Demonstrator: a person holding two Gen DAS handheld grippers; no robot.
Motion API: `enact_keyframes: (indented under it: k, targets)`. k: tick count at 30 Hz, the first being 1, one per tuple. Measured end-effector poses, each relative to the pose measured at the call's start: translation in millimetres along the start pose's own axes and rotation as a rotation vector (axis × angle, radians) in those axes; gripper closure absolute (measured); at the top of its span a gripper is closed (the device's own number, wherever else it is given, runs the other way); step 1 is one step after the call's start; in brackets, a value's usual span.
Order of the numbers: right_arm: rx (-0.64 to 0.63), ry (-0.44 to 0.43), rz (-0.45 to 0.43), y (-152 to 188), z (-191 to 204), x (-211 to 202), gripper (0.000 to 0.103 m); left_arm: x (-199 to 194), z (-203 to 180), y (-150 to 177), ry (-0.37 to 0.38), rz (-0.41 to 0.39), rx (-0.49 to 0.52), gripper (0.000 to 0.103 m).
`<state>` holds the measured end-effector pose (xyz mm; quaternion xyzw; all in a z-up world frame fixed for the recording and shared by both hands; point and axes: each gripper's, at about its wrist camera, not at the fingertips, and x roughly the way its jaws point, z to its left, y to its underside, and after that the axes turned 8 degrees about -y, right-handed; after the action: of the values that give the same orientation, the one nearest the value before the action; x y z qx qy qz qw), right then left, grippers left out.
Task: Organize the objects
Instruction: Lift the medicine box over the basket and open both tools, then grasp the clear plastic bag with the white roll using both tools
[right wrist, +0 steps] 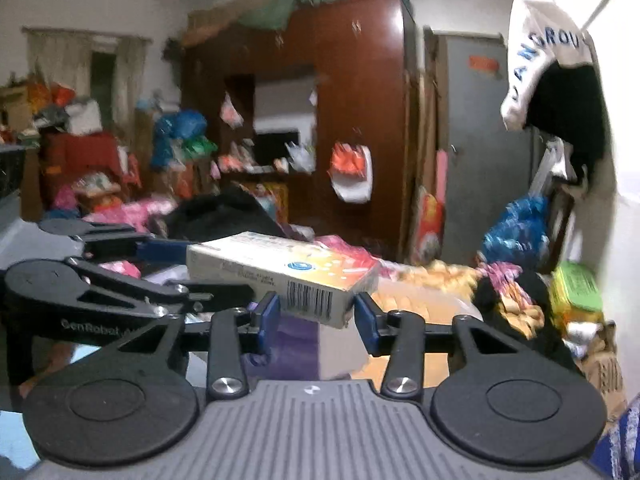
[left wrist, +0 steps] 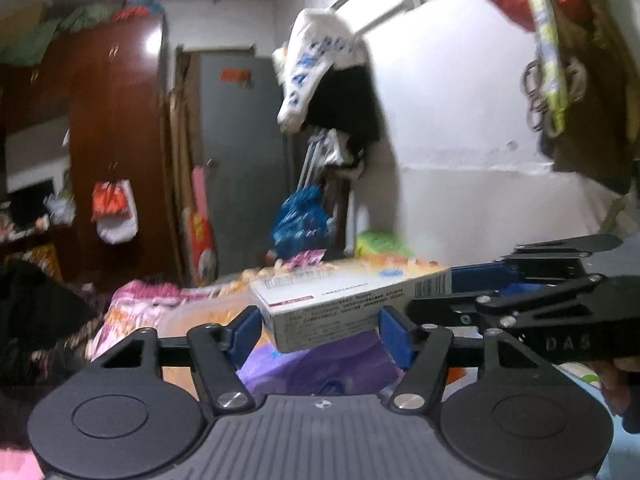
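Note:
A white and orange carton (left wrist: 320, 312) with a barcode on one end hangs in the air above the bed, carried by both grippers. My left gripper (left wrist: 320, 326) has its blue pads (left wrist: 248, 326) against the carton's near end, shut on it. In the same view my right gripper (left wrist: 476, 280) reaches in from the right onto the barcode end. In the right wrist view that barcode end of the carton (right wrist: 316, 300) sits between the pads of my right gripper (right wrist: 318, 314), shut on it. My left gripper (right wrist: 176, 268) comes in from the left at the carton's far end.
A bed piled with bright bedding (left wrist: 152, 304) and a purple bag (left wrist: 320, 376) lies below. A brown wardrobe (right wrist: 360, 120), a grey door (left wrist: 240, 160) and clothes (left wrist: 320, 64) hung on the white wall stand behind. Bags and boxes (right wrist: 576, 292) crowd the right corner.

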<state>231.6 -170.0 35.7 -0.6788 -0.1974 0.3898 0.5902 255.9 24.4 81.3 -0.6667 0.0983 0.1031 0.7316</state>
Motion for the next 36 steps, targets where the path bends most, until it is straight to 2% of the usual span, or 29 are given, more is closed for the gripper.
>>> enact_keyframes:
  k: [1,3,6,8,11,13,16,19,21,28,31,34,36]
  targets:
    - [-0.017,0.019,-0.005,2,1,-3,0.041,-1,2,3,-0.015,0.000,-0.004,0.027]
    - [-0.019,0.032,-0.031,6,3,-14,0.009,-14,9,8,-0.048,-0.030,-0.020,0.013]
    - [0.022,0.035,-0.082,11,3,-40,0.000,-39,23,15,-0.079,-0.068,-0.067,0.009]
    - [0.049,0.045,-0.090,12,-1,-51,0.000,-58,31,24,-0.067,-0.071,-0.090,0.007]
    - [0.112,0.051,-0.073,31,-5,-69,0.000,-89,36,44,-0.077,-0.075,-0.081,0.003]
    - [0.151,0.059,-0.042,49,-7,-76,0.000,-100,39,61,-0.078,-0.027,-0.076,0.003]
    - [0.230,0.086,0.052,78,-11,-78,0.000,-100,40,87,-0.054,0.087,-0.078,0.003]
    - [0.305,0.069,0.128,104,-8,-80,0.000,-90,38,105,-0.044,0.162,-0.072,0.003]
    - [0.326,0.053,0.139,111,-3,-82,0.000,-82,38,111,-0.036,0.200,-0.070,0.003]
    - [0.277,0.000,0.232,115,7,-72,0.000,-64,36,126,-0.012,0.321,-0.068,0.005]
    - [0.237,0.015,0.256,117,13,-69,0.005,-62,34,126,0.024,0.341,-0.067,0.005]
    - [0.201,0.030,0.266,119,20,-69,0.011,-49,24,126,0.026,0.377,-0.009,0.006]
    - [0.178,0.043,0.267,120,24,-68,0.021,-46,15,125,0.040,0.394,0.046,0.005]
